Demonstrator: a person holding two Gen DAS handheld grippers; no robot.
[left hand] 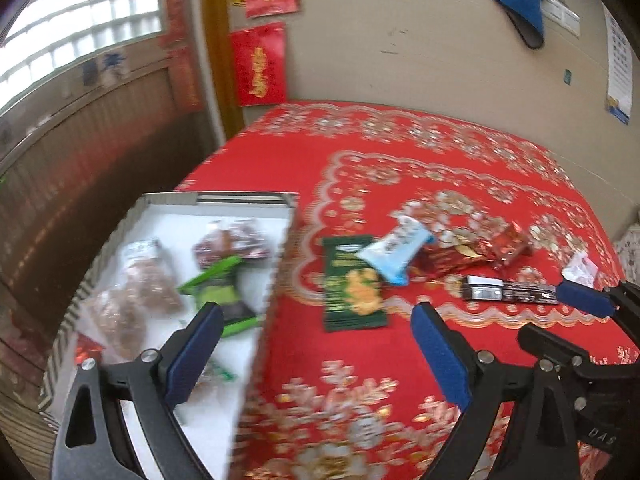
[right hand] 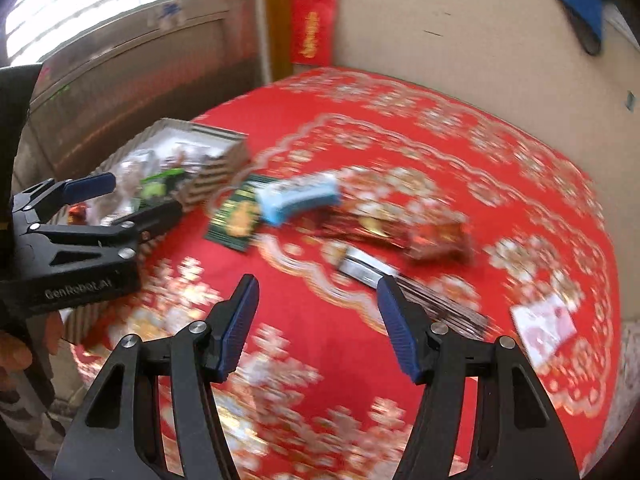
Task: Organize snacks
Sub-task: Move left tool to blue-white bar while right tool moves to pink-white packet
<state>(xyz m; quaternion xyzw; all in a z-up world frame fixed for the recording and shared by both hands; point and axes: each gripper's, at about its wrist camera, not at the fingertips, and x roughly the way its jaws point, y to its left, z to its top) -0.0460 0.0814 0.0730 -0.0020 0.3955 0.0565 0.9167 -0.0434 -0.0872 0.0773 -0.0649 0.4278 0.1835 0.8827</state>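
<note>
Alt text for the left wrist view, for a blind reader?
The open left gripper hovers between a white box of snack packets and a red patterned tablecloth. A dark green packet, pale blue packet and dark bar lie loose on it.

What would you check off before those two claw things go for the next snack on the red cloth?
1. Left gripper fingers apart, holding nothing: ok.
2. Right gripper fingers apart, holding nothing: ok.
3. White box open with bare floor left: ok.
4. Loose snacks within sight: dark green packet, light blue packet, dark bar: ok.
5. Green packet free to lift: not ok, the blue one overlaps its corner.
6. Right wrist view sharp enough to aim: not ok, blurred.
</note>
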